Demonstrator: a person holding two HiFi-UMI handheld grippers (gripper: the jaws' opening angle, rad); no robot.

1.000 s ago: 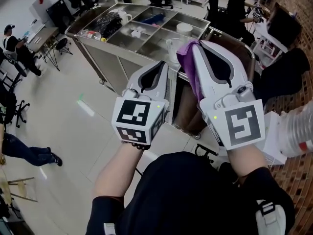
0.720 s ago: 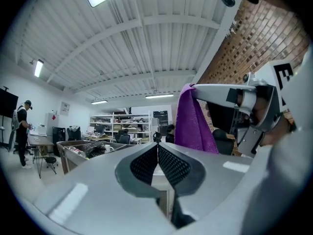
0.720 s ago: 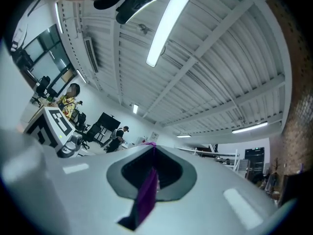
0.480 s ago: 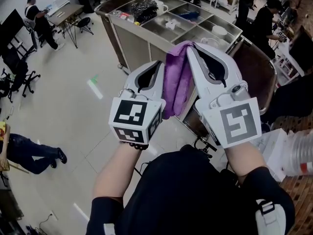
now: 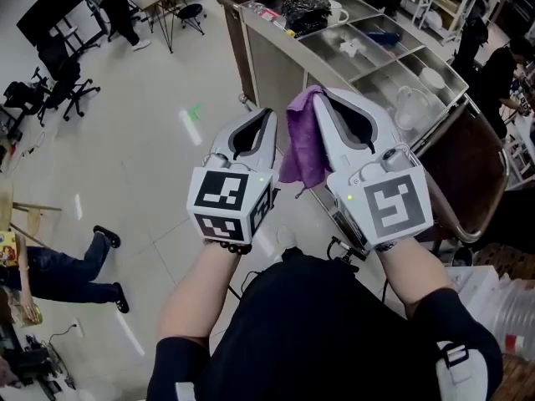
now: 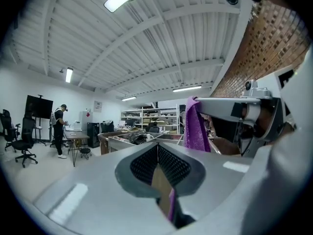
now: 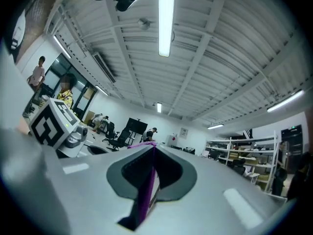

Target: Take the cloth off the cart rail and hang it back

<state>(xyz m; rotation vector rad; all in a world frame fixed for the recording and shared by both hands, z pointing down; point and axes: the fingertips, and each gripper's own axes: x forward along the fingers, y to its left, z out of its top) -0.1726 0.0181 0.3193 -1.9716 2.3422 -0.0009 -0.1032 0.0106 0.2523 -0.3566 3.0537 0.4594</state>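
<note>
The left gripper [image 5: 266, 115] is held out level, jaws together with nothing in them. Just beside it, the right gripper [image 5: 320, 94] is clamped on the top edge of the purple cloth [image 5: 303, 144]. The cloth hangs between the two grippers, short of the steel cart [image 5: 276, 65] beyond.

Black office chairs [image 5: 63, 82] stand far left on the pale floor [image 5: 134, 165], a green mark [image 5: 193, 111] to their right. Legs in blue jeans [image 5: 58, 276] show near left.

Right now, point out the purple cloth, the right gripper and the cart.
purple cloth [image 5: 303, 140], head view, hanging middle.
right gripper [image 5: 328, 97], head view, closed tips.
cart [image 5: 272, 69], head view, near side wall.
</note>
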